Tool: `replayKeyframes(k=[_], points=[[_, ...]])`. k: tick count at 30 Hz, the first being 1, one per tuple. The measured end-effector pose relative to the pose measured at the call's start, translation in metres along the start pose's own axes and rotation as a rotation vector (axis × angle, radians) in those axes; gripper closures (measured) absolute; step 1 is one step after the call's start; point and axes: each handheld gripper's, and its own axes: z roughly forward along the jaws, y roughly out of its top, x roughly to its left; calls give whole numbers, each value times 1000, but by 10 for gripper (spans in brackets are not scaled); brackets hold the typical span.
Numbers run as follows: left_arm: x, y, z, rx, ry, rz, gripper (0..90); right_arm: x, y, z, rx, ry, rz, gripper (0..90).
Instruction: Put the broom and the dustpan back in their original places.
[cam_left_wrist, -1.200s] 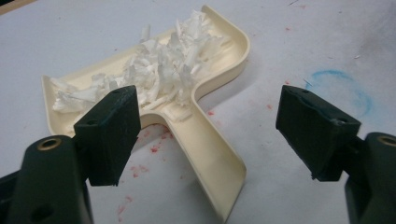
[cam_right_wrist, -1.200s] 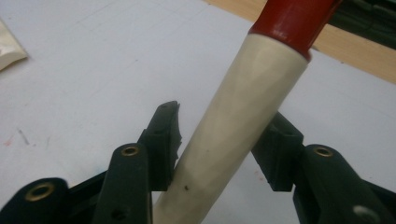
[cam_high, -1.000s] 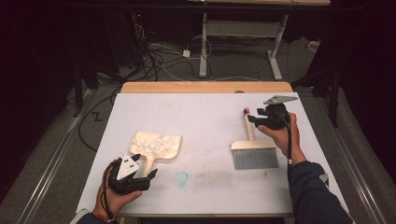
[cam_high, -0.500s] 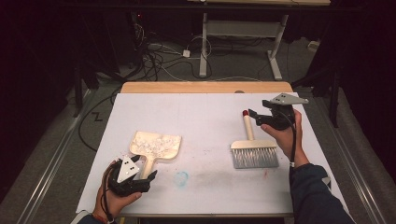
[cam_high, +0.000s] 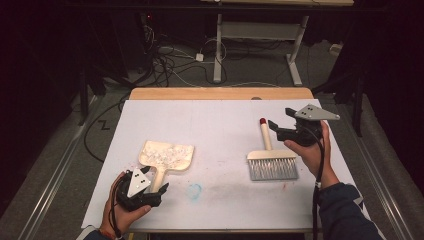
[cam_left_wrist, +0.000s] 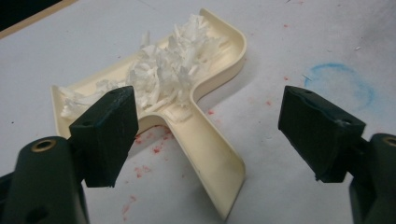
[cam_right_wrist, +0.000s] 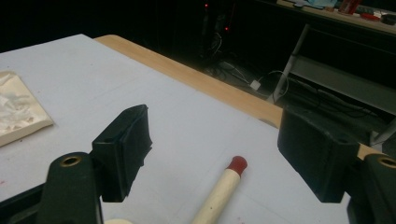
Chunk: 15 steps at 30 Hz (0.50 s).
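The left gripper (cam_left_wrist: 212, 140) hung with its jaws wide apart, gripping nothing, low over the white table (cam_left_wrist: 327, 42). Between them lay a cream dustpan (cam_left_wrist: 205, 140), its handle running toward the camera and its far tray heaped with white shreds (cam_left_wrist: 163, 74). Red specks dotted the table beside the handle, and a faint blue ring (cam_left_wrist: 343, 88) marked it to the right.

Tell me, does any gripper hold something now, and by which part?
Nothing is held. The left gripper is open around the dustpan handle; the right gripper is open above the brush handle.
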Motion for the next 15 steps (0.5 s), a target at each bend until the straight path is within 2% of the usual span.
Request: replayKeyframes(k=[7, 10, 15], points=[[0, 1, -1, -3, 4, 2, 192, 9, 0, -9, -1, -9, -17, 229], [-1, 1, 0, 0, 5, 4, 193, 11, 0, -15, -25, -16, -39, 233], [0, 0, 0, 0, 2, 3, 193, 15, -4, -23, -32, -18, -55, 229]])
